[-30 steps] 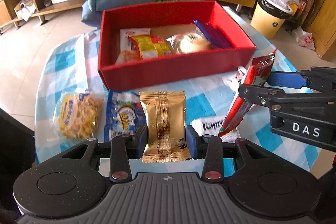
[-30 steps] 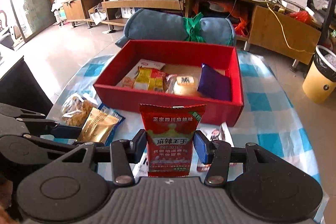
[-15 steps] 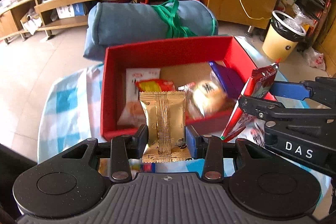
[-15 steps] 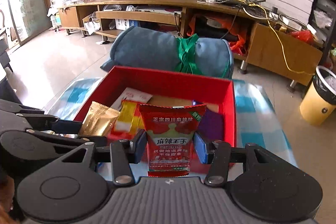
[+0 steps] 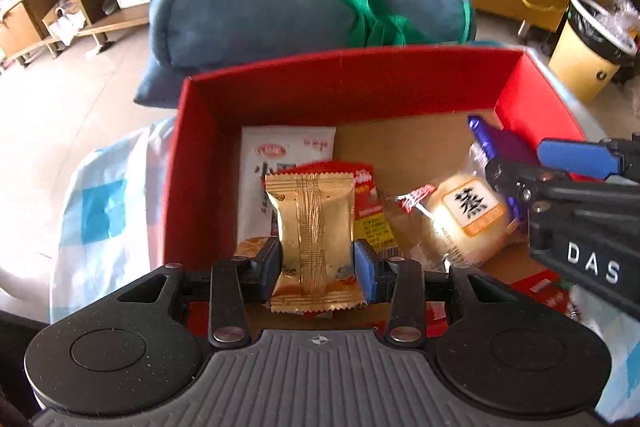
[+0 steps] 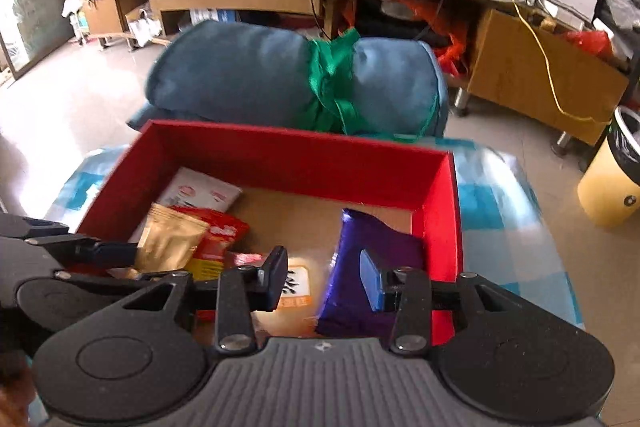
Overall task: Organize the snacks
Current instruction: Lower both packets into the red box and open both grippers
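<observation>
Gold snack packet (image 5: 316,227) sits clamped in left claw (image 5: 316,267).

1. Left hand-held gripper (image 5: 316,263): tilted steeply downward, both pads pressed on the sides of an upright gold packet (image 5: 310,227).
2. Right hand-held gripper (image 6: 324,277): tilted downward just beside the left one, its jaws having just been closing with nothing between them.

The box (image 5: 352,83) is bright red with a plain brown cardboard floor. The packet (image 5: 314,243) between the fingers is shiny gold. Inside lie a purple packet (image 6: 376,267), a white packet (image 5: 288,155) with red print, and a red-and-yellow packet (image 5: 368,203). The tablecloth (image 5: 100,211) is checked blue and white. The cushion (image 6: 248,79) is grey-blue, tied with green ribbon (image 6: 332,83).
</observation>
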